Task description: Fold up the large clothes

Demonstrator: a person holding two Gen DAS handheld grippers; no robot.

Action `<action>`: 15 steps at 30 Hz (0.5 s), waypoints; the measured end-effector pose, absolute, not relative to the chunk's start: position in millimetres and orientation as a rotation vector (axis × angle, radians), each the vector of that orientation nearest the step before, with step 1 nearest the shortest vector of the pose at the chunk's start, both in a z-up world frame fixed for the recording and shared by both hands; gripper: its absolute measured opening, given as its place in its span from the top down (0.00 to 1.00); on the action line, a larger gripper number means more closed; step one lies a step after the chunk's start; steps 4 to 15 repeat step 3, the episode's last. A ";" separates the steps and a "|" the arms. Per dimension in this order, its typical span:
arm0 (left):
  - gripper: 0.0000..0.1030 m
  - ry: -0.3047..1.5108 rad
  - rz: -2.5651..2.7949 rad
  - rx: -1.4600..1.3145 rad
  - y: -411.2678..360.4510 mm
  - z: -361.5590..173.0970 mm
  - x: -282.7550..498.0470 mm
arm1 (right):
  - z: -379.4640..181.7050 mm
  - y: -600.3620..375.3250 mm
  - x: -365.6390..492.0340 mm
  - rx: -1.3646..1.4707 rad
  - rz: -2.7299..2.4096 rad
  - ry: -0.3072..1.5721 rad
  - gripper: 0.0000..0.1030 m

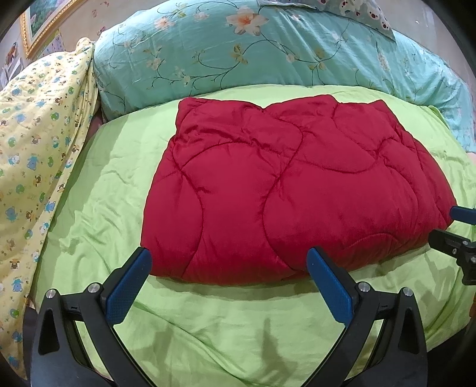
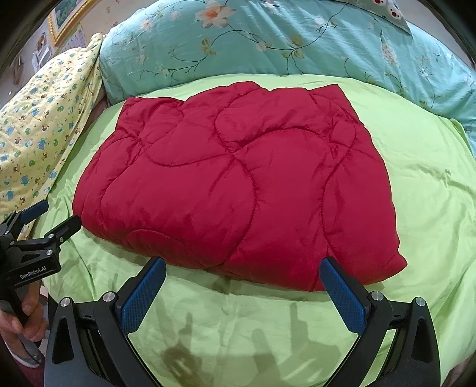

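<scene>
A red quilted padded garment [image 1: 282,184] lies folded into a thick rectangle on the green bedspread [image 1: 104,184]; it also shows in the right wrist view [image 2: 238,184]. My left gripper [image 1: 229,256] is open and empty, fingers wide, just short of the garment's near left edge. My right gripper [image 2: 242,265] is open and empty at the garment's near right edge. The left gripper shows at the left edge of the right wrist view [image 2: 59,214], and the right gripper at the right edge of the left wrist view [image 1: 446,223].
A teal floral duvet [image 1: 238,50] is heaped behind the garment. A yellow patterned quilt [image 1: 38,143] lies along the left. The green bedspread [image 2: 431,193] surrounds the garment. A framed picture [image 1: 44,20] hangs on the wall at top left.
</scene>
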State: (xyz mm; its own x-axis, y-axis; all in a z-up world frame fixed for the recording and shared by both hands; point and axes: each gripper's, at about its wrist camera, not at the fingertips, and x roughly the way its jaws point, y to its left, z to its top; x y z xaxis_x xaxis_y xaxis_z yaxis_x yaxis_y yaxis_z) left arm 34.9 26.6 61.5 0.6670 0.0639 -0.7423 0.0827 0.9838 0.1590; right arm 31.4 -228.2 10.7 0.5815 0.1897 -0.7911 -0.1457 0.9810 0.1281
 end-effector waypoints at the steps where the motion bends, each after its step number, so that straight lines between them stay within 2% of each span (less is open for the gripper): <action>1: 0.00 0.842 -0.012 0.184 26.8 62.2 36.6 | 11.0 -228.7 32.3 0.051 0.196 0.930 0.00; 15: 0.00 0.843 -0.016 0.175 26.8 62.5 38.3 | 11.6 -229.6 34.0 0.053 0.196 0.929 0.00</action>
